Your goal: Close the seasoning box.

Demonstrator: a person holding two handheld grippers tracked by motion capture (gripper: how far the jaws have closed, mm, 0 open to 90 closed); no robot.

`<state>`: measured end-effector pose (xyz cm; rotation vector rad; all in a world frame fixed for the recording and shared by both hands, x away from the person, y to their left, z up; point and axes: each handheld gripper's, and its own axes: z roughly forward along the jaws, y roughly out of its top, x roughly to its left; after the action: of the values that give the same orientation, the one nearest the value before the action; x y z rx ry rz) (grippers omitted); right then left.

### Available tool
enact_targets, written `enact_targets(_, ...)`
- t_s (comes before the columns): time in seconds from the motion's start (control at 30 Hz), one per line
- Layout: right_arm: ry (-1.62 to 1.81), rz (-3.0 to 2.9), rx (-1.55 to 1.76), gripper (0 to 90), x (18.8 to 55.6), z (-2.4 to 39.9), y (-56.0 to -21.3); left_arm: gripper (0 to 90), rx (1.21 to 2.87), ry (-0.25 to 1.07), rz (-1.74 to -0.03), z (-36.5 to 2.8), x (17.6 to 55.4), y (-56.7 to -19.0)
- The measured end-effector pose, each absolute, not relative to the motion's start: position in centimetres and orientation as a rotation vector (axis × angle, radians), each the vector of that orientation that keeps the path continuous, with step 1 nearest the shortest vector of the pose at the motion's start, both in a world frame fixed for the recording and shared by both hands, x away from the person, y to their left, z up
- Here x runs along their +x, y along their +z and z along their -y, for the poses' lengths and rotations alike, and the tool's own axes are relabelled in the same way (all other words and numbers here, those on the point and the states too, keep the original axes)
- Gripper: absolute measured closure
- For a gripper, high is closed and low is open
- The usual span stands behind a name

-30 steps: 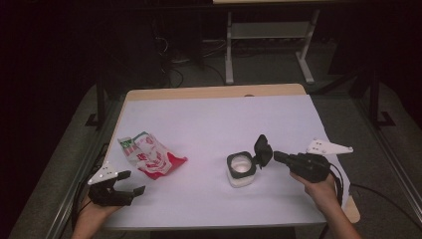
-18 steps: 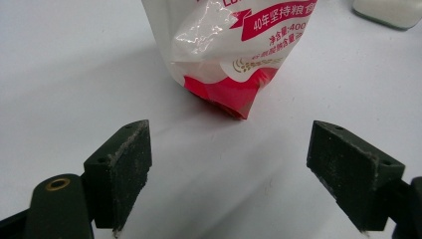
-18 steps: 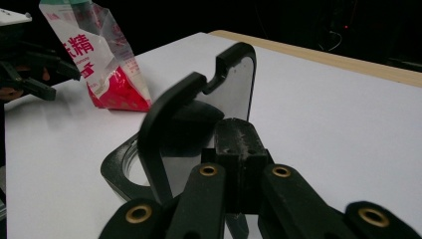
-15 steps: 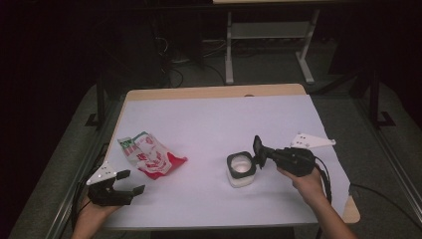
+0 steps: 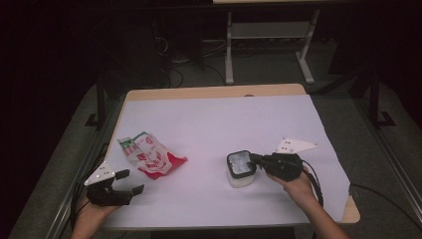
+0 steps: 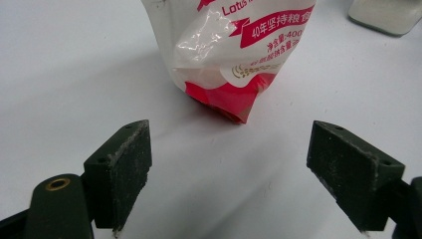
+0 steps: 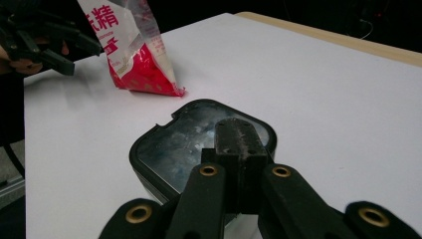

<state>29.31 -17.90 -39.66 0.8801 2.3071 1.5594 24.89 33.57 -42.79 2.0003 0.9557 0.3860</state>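
Meanwhile, right tongs (image 7: 239, 144) closed over container (image 5: 241, 168), left tongs (image 6: 244, 169) wide

Black two-jaw tool (image 5: 130, 181), brass rivets, grey triangular plate, trailing cable

1. Table (image 5: 214, 124): white surface with a light wooden edge along the far side; grey floor (image 5: 278, 69) surrounds it.
2. Metal stand (image 5: 268, 45): beyond the table, pale legs; background dark; cables (image 5: 174, 74) on floor.

A lab or recording studio is showing here: a white-covered tabletop (image 5: 214, 124) is standing amid dark surroundings, cables (image 5: 184, 74) trailing across grey floor beside a metal stand (image 5: 268, 35).
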Motion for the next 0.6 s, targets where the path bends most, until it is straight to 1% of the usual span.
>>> enact_targets(0.27,1.538,-2.254,0.912,89.3,29.5,19.7,-39.3,17.6,2.003,0.383,-0.954,-33.6,24.8,-42.8)
enact_targets(0.3,1.535,-2.243,0.921,84.9,29.4,20.1,-39.1,17.6,2.002,0.384,-0.953,-33.6,24.8,-42.8)
enact_targets(0.4,1.511,-2.216,0.955,77.1,29.5,20.9,-39.1,17.6,1.994,0.381,-0.958,-33.6,24.8,-42.8)
enact_targets(0.53,1.479,-2.195,0.986,61.6,29.7,21.8,-39.2,17.6,1.975,0.375,-0.967,-33.7,24.7,-42.7)
enact_targets(0.6,1.475,-2.186,1.006,56.5,29.8,22.2,-39.3,17.6,1.974,0.381,-0.972,-33.8,24.7,-42.6)
